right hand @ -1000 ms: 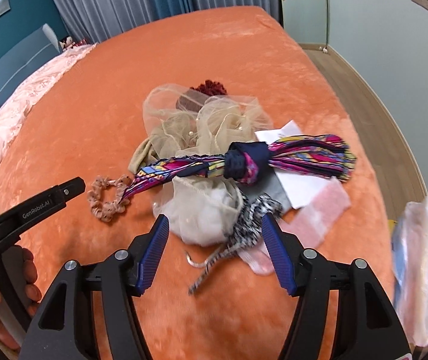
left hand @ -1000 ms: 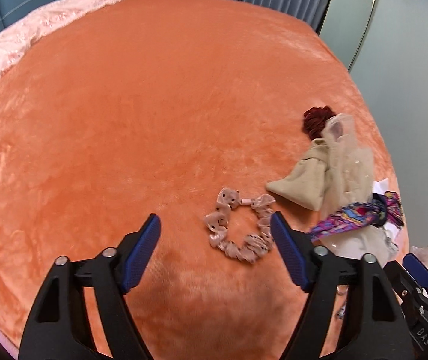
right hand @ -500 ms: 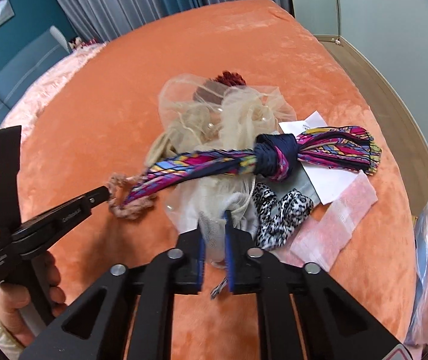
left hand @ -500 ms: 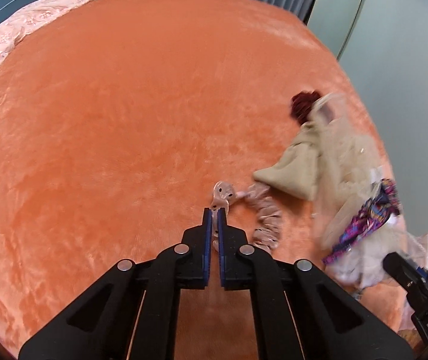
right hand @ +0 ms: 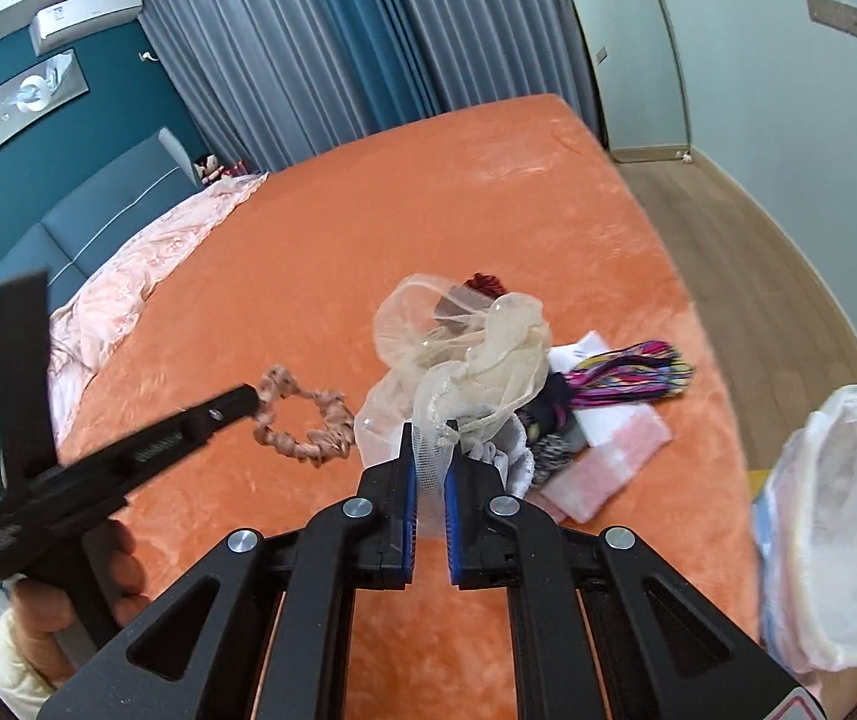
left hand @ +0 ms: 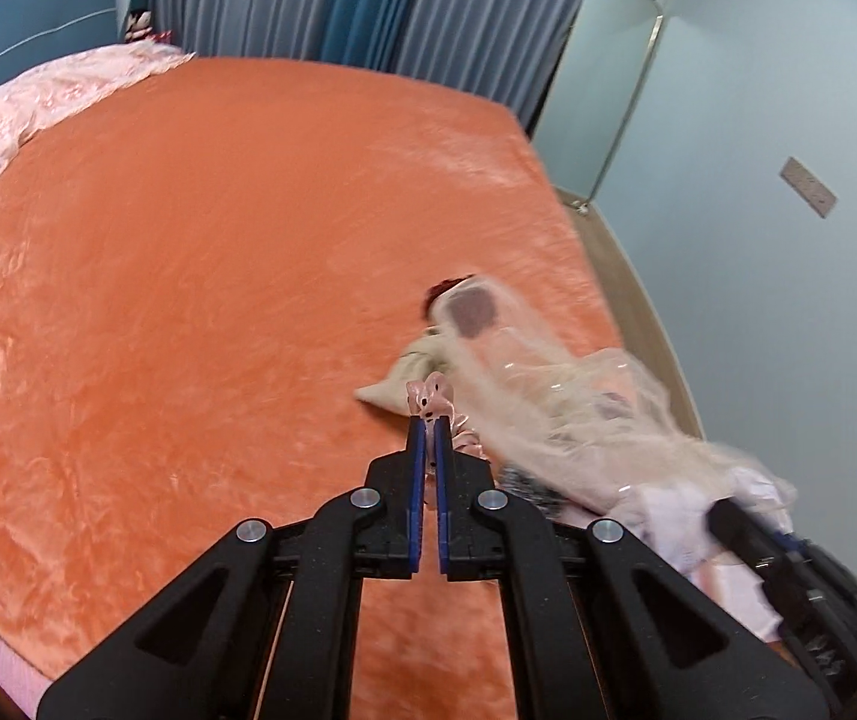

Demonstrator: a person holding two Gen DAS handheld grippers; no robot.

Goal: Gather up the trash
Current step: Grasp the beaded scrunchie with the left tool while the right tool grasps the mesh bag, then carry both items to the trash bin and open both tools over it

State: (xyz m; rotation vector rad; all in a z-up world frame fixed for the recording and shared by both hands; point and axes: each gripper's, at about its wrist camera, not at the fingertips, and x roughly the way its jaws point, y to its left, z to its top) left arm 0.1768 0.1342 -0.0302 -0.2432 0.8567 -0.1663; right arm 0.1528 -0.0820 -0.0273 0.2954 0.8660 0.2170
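Plush orange blanket (left hand: pixel 188 300), sheer cream mesh (right hand: pixel 488 354), satiny pink scrunchie (right hand: pixel 302 420), crinkly plastic bag (right hand: pixel 836 528).

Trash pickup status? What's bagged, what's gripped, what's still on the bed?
Bagged: cannot tell; the white bag shows no contents. In hand: left gripper shut on the pink scrunchie, right gripper shut on the white mesh fabric. Left: multicolour scarf, pink cloth on the orange bed.

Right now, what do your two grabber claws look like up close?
Both grippers, left and right, are black plastic frames with triangle cutouts, silver round bolts and blue pads lining the fingers. From the side, the left one shows a metal spring and small white lettering. A bare hand with a pale sleeve holds it.
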